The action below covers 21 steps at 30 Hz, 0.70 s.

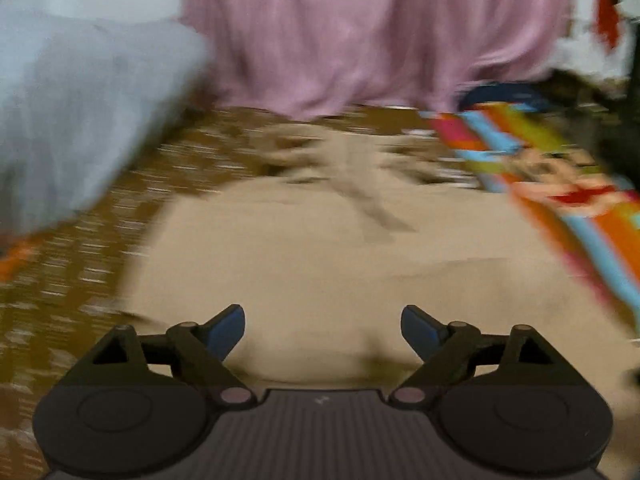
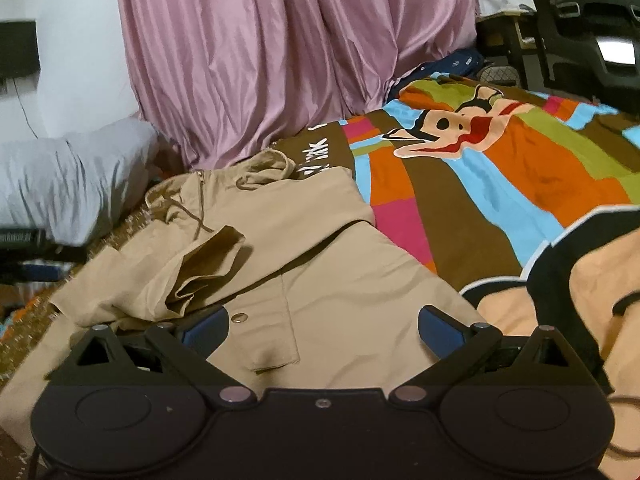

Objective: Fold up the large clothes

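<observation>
**Inspector:** Start at the left side. What do you record?

**Assistant:** A grey pillow (image 2: 72, 184) lies at far left, against the pink curtain (image 2: 280, 60). The left wrist view is heavily motion-blurred, but the same pillow and curtain are recognisable there.

**Inspector:** Left gripper?

**Assistant:** The left gripper (image 1: 322, 330) has its fingers spread wide, nothing between the blue pads (image 1: 226, 330). It hangs over the tan cloth; contact cannot be determined through the blur.

**Inspector:** Location of the garment?

**Assistant:** The beige hooded jacket (image 2: 304, 264) lies spread on the bed, hood and drawstrings toward the curtain, one sleeve (image 2: 200, 268) bunched over its left half. A snap button (image 2: 240, 317) and a pocket flap show near the bottom.

**Inspector:** Right gripper?

**Assistant:** The right gripper (image 2: 322, 328) is likewise splayed and gripping nothing, positioned above the jacket's lower part.

**Inspector:** Further right?

**Assistant:** A striped cartoon-print blanket (image 2: 480, 184) lies just beside the jacket, touching its right edge. A black chair (image 2: 580, 28) stands at the upper right.
</observation>
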Motion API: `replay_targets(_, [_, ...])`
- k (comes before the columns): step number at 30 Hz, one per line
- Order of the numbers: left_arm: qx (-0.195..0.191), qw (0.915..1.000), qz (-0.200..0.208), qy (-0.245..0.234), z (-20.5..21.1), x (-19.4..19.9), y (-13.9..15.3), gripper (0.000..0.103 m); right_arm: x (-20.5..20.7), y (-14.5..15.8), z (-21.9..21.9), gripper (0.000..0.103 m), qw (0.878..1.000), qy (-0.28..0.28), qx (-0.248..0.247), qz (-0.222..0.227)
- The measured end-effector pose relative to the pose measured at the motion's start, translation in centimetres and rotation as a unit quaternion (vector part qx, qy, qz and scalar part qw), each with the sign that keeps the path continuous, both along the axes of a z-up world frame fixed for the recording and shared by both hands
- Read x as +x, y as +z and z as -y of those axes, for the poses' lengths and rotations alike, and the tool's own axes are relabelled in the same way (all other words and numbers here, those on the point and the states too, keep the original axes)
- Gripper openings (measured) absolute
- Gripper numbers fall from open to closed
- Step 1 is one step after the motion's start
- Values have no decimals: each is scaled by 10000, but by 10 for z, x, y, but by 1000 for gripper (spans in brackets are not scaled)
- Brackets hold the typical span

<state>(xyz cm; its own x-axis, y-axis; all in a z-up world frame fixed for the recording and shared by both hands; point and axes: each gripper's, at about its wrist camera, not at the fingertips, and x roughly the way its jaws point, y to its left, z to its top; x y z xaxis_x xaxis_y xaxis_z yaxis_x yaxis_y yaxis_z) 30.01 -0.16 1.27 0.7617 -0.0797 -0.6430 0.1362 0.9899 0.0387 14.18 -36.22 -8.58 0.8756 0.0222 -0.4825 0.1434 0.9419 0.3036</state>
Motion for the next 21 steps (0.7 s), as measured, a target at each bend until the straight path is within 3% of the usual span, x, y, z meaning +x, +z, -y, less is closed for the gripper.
replay_targets(3, [280,9951,2,953,-52,23,-14,89,18,12,-14,102,9993,190,-304,56])
replay_targets(8, [-137,9805,-176,1953,-130,54,-38,88,87,29,-58,102,9927,883,-822,61])
replay_targets(12, [-613,9739,-282,2169,-164,66,-58,88,139,30,-96,102,9874,1036,-1192,112])
replay_targets(15, [-637,9722,-650,2158,-175,79,-69,87,173,18,-117,102,9820,922,-1646,23])
replay_targets(18, [-676,9701,-746,2207,-181,89,-78,85,197,-5,-129,100,9737,672,-2141,-396])
replay_targets(21, [-564,9705,-791,2205,-177,90,-83,85,203,-30,-127,100,9687,653,-2244,-835])
